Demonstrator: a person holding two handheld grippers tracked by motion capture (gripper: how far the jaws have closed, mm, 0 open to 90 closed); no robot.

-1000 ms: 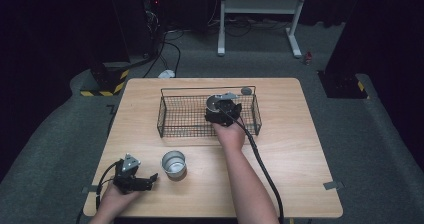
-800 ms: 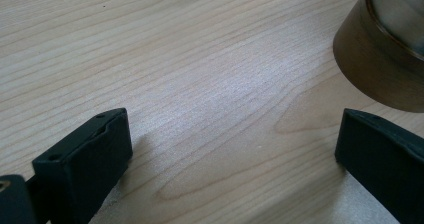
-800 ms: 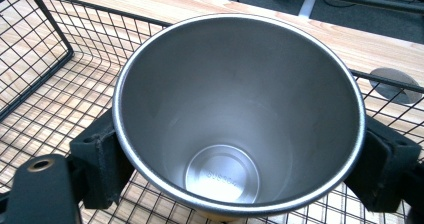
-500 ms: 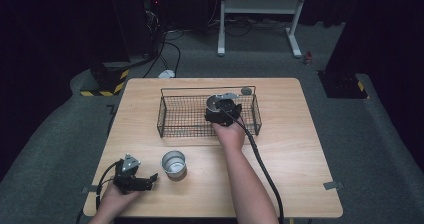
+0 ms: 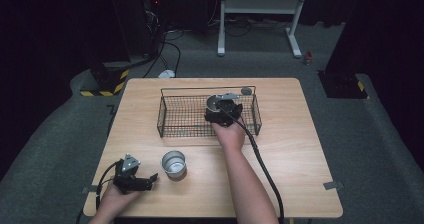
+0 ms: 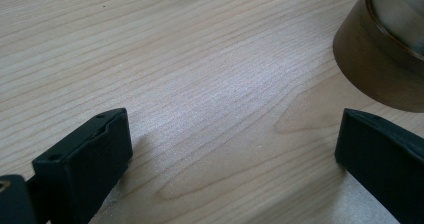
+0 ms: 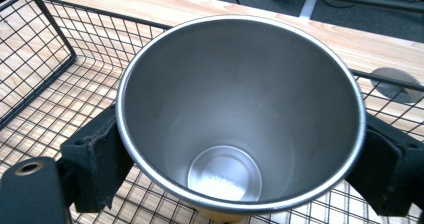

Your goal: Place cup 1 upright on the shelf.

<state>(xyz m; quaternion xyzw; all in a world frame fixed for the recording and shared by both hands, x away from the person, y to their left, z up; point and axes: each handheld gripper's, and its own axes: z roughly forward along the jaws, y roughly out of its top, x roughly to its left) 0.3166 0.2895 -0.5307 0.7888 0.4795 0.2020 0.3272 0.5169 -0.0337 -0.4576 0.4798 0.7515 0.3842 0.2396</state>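
Nothing has moved since earlier frames. My right gripper [image 7: 240, 149] pinches a steel cup [image 7: 240, 114] inside the wire basket [image 5: 172, 115], the grip clearest in its own view. My left gripper [image 5: 145, 182] rests spread wide beside a second cup [image 5: 173, 163].

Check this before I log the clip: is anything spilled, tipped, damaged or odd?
Nothing stands out. The right gripper holds one steel cup upright in the wire basket; the other cup stands upright and empty.

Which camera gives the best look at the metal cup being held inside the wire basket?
The right gripper view: the cup sits large between the jaws, open mouth and bottom visible. In the high view it is small and half hidden by the right gripper. The left gripper view faces elsewhere.
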